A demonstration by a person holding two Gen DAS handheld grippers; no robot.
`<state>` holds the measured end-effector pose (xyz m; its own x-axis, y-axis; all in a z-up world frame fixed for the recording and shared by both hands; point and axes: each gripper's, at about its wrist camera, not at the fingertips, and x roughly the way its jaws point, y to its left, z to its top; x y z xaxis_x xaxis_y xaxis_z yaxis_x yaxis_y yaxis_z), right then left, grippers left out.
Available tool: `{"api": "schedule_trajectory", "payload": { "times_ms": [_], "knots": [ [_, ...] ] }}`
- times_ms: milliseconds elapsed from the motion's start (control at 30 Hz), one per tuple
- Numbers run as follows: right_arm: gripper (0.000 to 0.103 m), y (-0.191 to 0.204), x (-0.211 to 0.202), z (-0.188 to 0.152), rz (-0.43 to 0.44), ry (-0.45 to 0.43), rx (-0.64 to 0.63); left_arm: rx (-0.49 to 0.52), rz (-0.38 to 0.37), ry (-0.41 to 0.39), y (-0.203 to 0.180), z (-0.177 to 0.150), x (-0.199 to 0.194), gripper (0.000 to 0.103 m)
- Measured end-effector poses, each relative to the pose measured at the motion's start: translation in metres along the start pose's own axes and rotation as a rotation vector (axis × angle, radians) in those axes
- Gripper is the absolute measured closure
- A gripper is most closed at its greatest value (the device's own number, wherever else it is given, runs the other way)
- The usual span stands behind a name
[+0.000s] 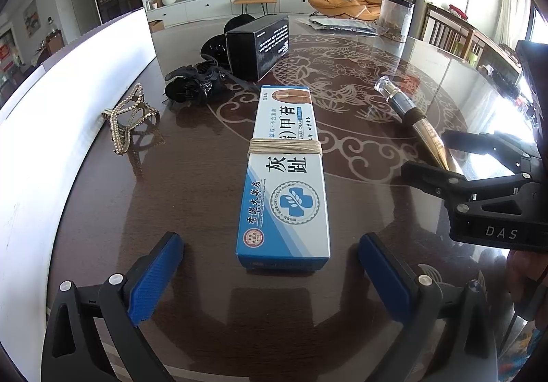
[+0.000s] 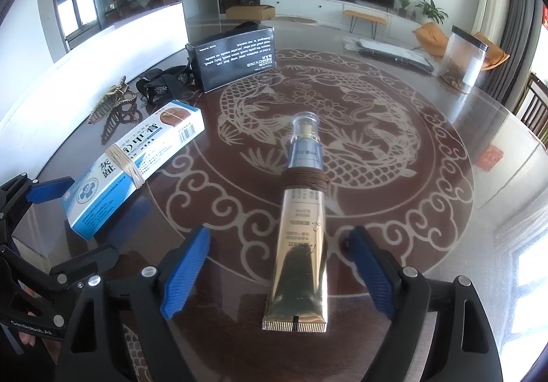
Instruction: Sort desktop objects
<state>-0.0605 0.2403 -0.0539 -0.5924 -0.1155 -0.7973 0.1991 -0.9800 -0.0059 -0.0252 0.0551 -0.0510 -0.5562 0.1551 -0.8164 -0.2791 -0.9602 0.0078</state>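
**Both grippers open; box and tube lying free on the table**

Blue finger pads of the left gripper sit at the bottom of the left wrist view, spread wide, nothing between them. Just beyond the tips, centre frame, lies the blue-and-white ointment box, flat, long axis running away from the camera, a band of pale string wound round its middle. Pads clear of the box on both sides.

Right gripper in the right wrist view: jaws likewise apart. The gold tube lies flat between the pads, crimped end nearest the camera, clear cap pointing up-frame, dark cord wrapped round its neck. Visible gap between tube and each pad; no contact.

Both items rest on the dark glossy table, which carries a pale dragon-and-scroll pattern.

Mid-distance, left side of the left wrist frame: a beaded gold hair claw. Beyond it, a black fabric hair accessory, then an upright-sided black box with white print, upper centre.

Far, upper right: a clear container with dark contents near the table's far edge.
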Motion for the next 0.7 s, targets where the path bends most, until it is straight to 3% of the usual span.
{"api": "schedule_trajectory", "payload": {
  "times_ms": [700],
  "knots": [
    [0.016, 0.0008, 0.0011, 0.0005, 0.000, 0.002, -0.002, 0.000, 0.000, -0.001, 0.0005, 0.0002, 0.0008, 0.000]
  ]
}}
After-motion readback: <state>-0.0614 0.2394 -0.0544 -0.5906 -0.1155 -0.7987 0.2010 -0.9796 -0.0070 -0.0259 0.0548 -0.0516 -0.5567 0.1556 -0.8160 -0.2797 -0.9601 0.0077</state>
